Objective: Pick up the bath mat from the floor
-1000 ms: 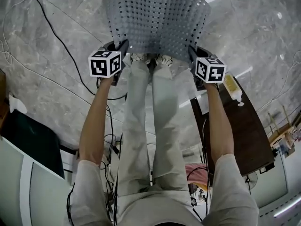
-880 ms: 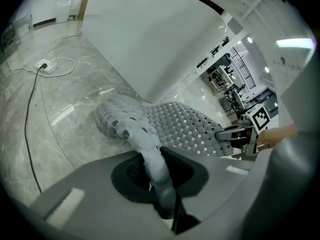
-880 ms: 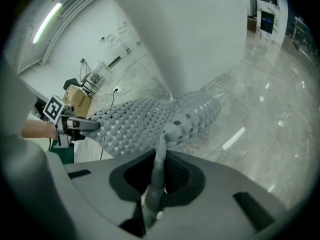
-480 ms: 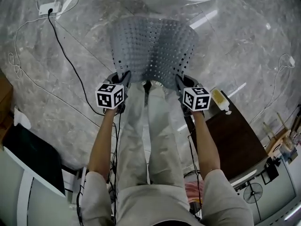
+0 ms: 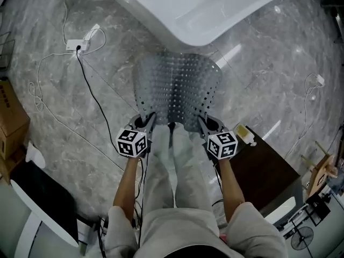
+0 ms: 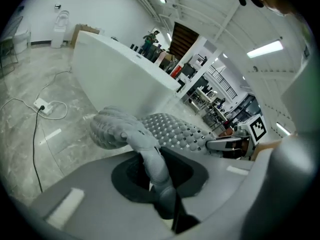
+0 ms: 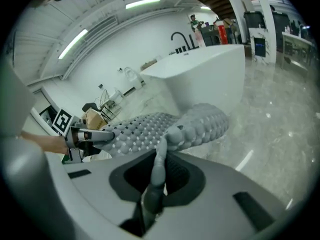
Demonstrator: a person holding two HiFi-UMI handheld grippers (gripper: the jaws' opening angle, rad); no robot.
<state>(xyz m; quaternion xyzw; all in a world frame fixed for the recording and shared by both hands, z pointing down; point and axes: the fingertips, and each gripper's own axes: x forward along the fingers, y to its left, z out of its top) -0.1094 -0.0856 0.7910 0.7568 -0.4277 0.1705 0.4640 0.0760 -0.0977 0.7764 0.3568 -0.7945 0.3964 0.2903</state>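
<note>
Limp grey, nubbly, hole-dotted bath mat (image 5: pixel 177 87), near corners tight inside left claw (image 5: pixel 149 121) and right claw (image 5: pixel 203 122).

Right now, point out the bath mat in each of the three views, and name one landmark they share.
Head view: bath mat at centre, spread between left gripper and right gripper.
Left gripper view: bath mat lower centre, edge pinched in the jaws, spreading rightward.
Right gripper view: bath mat lower centre, edge pinched in the jaws, spreading leftward.
Shared landmark: white bathtub, beyond the mat in every view.
</note>
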